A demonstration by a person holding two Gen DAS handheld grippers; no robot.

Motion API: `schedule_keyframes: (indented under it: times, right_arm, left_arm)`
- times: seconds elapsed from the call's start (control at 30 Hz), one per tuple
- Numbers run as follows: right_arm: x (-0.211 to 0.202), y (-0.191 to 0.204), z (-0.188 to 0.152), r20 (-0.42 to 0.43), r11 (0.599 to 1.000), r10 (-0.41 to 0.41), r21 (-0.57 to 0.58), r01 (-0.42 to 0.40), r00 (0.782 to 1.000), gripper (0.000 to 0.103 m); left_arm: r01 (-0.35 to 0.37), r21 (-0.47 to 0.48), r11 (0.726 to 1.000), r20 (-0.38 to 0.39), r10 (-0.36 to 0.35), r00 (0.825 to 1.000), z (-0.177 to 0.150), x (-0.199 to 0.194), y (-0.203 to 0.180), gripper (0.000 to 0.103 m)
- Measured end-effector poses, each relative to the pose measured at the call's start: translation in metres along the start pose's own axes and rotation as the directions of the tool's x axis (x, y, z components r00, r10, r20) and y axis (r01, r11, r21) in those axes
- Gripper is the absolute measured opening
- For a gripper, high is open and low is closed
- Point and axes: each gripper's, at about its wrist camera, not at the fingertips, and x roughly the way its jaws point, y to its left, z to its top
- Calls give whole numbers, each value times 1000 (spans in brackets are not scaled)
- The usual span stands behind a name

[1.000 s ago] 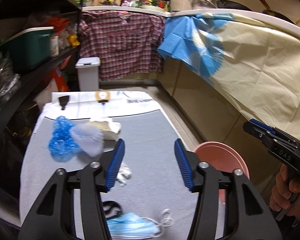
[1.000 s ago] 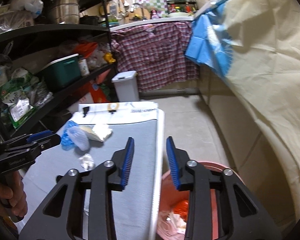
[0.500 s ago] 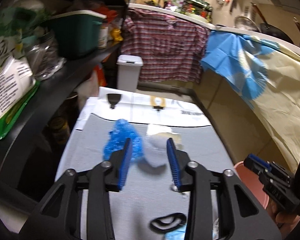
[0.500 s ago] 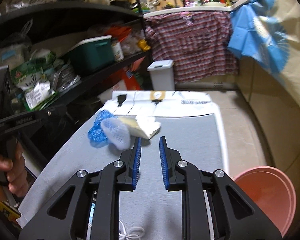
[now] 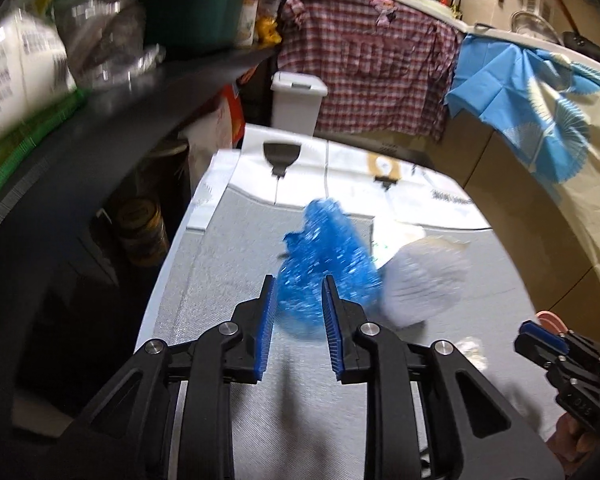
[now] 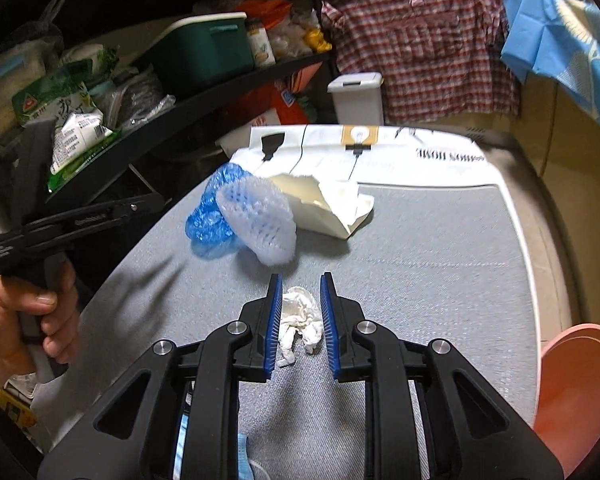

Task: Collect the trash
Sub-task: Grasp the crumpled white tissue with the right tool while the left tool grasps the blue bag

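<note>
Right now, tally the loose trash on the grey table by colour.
Blue: 2, the crinkled plastic bag and face mask.
White: 2, the foam net and crumpled tissue.
Cream: 1, the torn paper.
Total: 5.

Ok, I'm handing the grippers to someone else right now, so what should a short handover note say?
Left gripper: open, empty, aimed at the crumpled blue plastic; contact unclear through blur.
Right gripper: open, empty, straddling the crumpled white tissue, not closed on it.
On the grey mat: white foam net leaning on the blue plastic, torn cream paper behind it, a blue face mask at the near edge.
Pink bin sits beside the table, on the right.
Done: nothing in hand.
Left: grip every piece and drop it in the bin.
</note>
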Motion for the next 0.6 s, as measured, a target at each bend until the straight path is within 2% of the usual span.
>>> schedule_keyframes:
  times: [0.07, 0.13, 0.17, 0.2, 0.6]
  right_arm:
    - [10, -2, -2, -33, 1000, 7, 5, -7, 999, 32]
    - [16, -4, -3, -54, 1000, 9, 10, -9, 999, 35]
    - [19, -4, -4, -63, 1000, 9, 10, -9, 998, 36]
    - [22, -5, -5, -74, 1000, 10, 10, -9, 997, 37]
    - [48, -2, -12, -156, 1000, 3, -18, -5, 988, 37]
  left_arm:
    - [4, -16, 1000, -20, -4, 1000, -2, 12, 7, 24]
    - [-2, -20, 1000, -32, 2, 999, -2, 22, 9, 33]
    - [-3, -18, 1000, -33, 2, 999, -2, 26, 9, 41]
    - [-1, -15, 1000, -33, 1, 999, -1, 28, 9, 43]
    - [-18, 9, 1000, -73, 19, 997, 0, 61, 0, 44]
